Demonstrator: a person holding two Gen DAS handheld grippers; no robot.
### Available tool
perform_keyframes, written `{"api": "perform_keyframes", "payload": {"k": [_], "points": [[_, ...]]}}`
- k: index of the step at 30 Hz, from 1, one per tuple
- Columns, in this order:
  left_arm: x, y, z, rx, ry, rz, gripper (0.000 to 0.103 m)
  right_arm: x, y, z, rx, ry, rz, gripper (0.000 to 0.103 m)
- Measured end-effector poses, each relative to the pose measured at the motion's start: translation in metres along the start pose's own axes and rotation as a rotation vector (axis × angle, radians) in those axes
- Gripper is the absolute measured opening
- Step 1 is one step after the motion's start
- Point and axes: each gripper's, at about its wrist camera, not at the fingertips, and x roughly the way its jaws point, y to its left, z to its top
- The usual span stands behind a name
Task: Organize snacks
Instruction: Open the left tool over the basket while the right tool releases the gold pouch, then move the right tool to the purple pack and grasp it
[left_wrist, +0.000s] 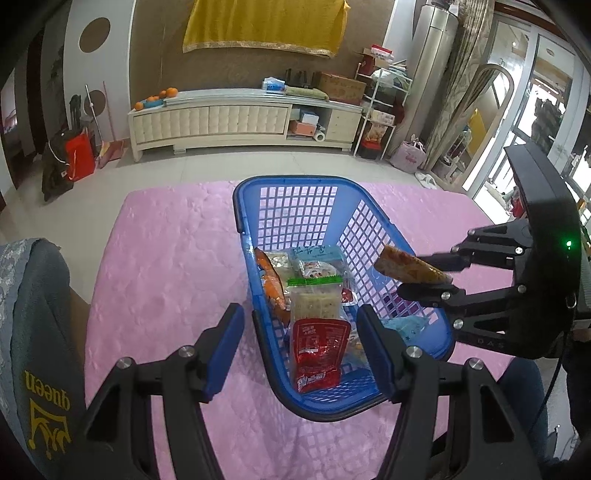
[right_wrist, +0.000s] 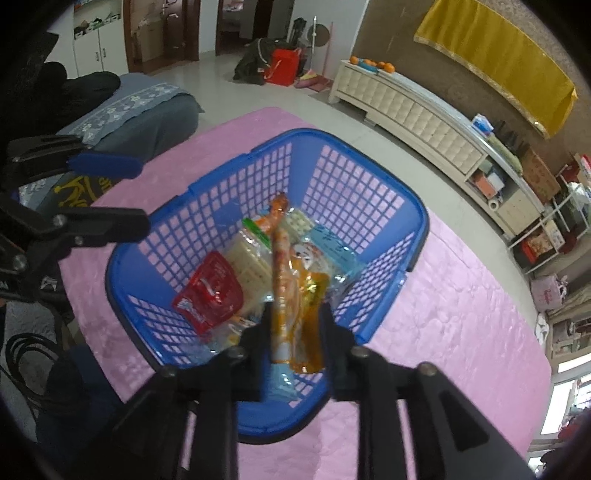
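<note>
- The blue plastic basket (left_wrist: 334, 406) stands on the pink quilted cover (left_wrist: 166, 258), and everything below is placed against it.
- The left gripper (left_wrist: 299, 347) sits at the basket's near rim with its blue-padded fingers (left_wrist: 225, 350) spread wide and empty; one finger lies outside the left wall, the other over the near right corner.
- The right gripper (right_wrist: 293, 332) is over the basket's right rim, above the open top, its fingers closed on an orange snack packet (right_wrist: 291, 295).
- In the left wrist view that packet (left_wrist: 410, 267) is tilted, its free end reaching inward past the right lattice wall.
- On the basket floor lie a red sauce pouch (left_wrist: 317, 354) nearest the near rim, a clear cracker pack (left_wrist: 314, 301) just behind it, and an orange sausage packet (left_wrist: 271, 284) against the left wall.
- A pale blue packet (left_wrist: 317, 254) lies toward the far wall; the upper part of the basket is open.
- Pink cover shows bare left of the basket and beyond its far rim.
- A grey-blue fabric with "queen" lettering (left_wrist: 33, 354) borders the cover's left edge, well apart from the basket.
</note>
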Motion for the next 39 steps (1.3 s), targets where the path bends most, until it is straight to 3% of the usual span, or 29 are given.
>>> {"api": "perform_keyframes", "payload": {"k": [2,4,25,33,35,39], "points": [[-0.003,-0.001,0.000,-0.001,-0.001,0.000,0.061,-0.004,-0.001,-0.001,0.011,-0.015,-0.003,0.061],[-0.006,-0.005,0.000,0.004,-0.004,-0.001,0.061,-0.009,-0.003,-0.004,0.024,-0.023,-0.007,0.069],[-0.028,-0.067,0.020,0.081,-0.034,0.029,0.061,-0.072,-0.039,-0.016,0.110,-0.124,-0.048,0.073],[0.000,-0.075,0.032,0.059,0.038,0.075,0.061,-0.066,-0.067,-0.024,0.206,-0.106,-0.050,0.083],[0.008,-0.076,0.035,0.051,0.059,0.091,0.069,-0.060,-0.071,-0.026,0.225,-0.091,-0.056,0.085],[0.022,-0.075,0.040,0.013,0.102,0.105,0.070,-0.045,-0.085,-0.031,0.293,-0.046,-0.040,0.088]]}}
